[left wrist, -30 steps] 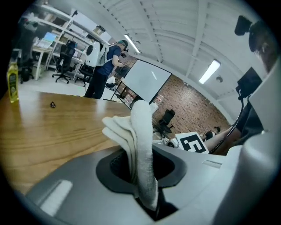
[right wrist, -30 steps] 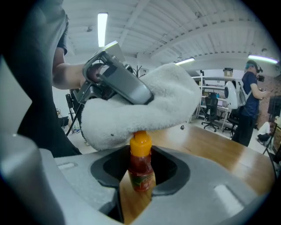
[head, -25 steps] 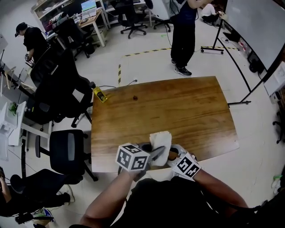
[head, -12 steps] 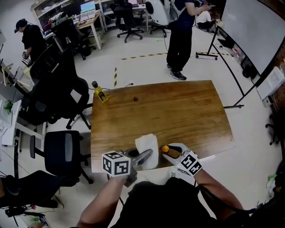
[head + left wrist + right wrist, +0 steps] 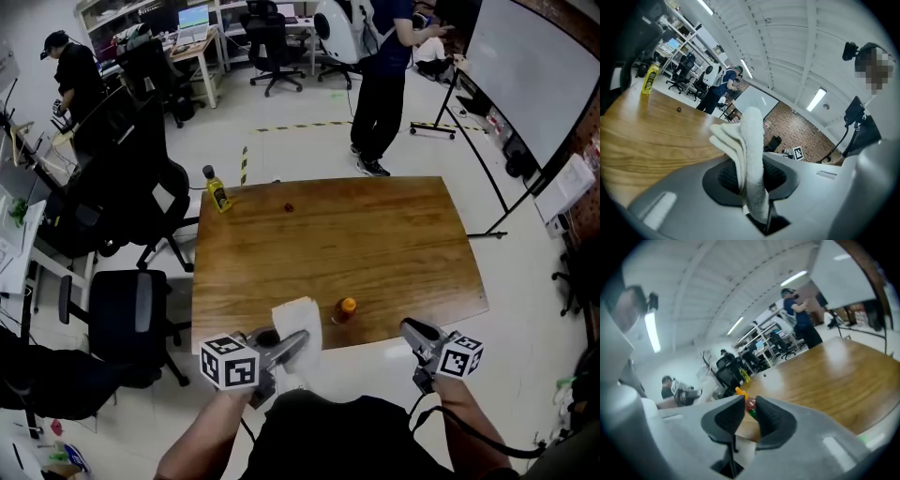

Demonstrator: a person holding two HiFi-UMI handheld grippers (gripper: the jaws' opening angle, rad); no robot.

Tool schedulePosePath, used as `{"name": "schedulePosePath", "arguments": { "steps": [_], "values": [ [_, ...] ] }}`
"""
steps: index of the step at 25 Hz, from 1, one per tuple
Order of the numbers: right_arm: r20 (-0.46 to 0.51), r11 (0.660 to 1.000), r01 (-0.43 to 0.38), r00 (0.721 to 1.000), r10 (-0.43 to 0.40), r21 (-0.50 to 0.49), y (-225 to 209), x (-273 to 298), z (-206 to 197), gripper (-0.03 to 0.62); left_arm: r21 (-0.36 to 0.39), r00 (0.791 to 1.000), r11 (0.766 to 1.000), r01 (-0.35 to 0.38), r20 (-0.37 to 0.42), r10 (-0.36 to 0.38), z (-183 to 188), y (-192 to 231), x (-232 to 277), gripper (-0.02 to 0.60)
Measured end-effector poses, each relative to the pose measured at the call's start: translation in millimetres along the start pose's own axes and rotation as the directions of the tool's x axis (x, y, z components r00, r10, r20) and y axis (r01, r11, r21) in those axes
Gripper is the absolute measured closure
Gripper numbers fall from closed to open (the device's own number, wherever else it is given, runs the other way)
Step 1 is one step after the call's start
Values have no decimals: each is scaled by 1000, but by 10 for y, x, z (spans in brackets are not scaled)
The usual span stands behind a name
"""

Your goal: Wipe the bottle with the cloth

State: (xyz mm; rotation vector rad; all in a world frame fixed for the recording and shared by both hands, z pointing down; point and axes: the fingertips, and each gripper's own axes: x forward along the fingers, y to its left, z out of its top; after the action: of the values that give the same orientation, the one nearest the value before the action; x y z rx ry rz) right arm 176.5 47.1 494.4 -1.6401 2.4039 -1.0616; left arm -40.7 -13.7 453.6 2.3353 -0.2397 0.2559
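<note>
The small bottle (image 5: 345,309) with an orange cap stands upright on the wooden table (image 5: 375,244), near its front edge. My left gripper (image 5: 286,345) is shut on a folded white cloth (image 5: 298,323), held just left of the bottle and apart from it. In the left gripper view the cloth (image 5: 750,140) rises from between the left gripper's (image 5: 751,174) pads. My right gripper (image 5: 412,330) hangs off the table's front edge, right of the bottle. Its jaws have just been closing with nothing between them. In the right gripper view the bottle (image 5: 750,404) shows in the distance beyond the right gripper (image 5: 749,412).
A yellow bottle (image 5: 217,192) stands by the table's far left corner and a small dark speck (image 5: 289,207) lies on the far side. Office chairs (image 5: 131,309) crowd the left. A person (image 5: 380,84) stands beyond the table, and a whiteboard (image 5: 534,66) is at the right.
The right gripper has let go of the bottle and swung right, off the table edge. The bottle now stands alone. The left gripper has drawn the cloth left and away from it.
</note>
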Motion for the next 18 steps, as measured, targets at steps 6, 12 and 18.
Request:
{"name": "schedulePosePath", "arguments": {
  "steps": [6, 12, 18],
  "values": [
    [127, 992, -69, 990, 55, 106, 134, -640, 329, 589, -9, 995, 999, -45, 91, 46, -238, -407, -134, 483],
    [86, 992, -108, 990, 113, -58, 394, -1145, 227, 589, -113, 961, 987, -112, 241, 137, -568, -815, -219, 483],
    [10, 979, -137, 990, 140, -148, 350, -1434, -126, 589, -133, 930, 976, -172, 303, 205, -970, -1344, -114, 483]
  ]
}}
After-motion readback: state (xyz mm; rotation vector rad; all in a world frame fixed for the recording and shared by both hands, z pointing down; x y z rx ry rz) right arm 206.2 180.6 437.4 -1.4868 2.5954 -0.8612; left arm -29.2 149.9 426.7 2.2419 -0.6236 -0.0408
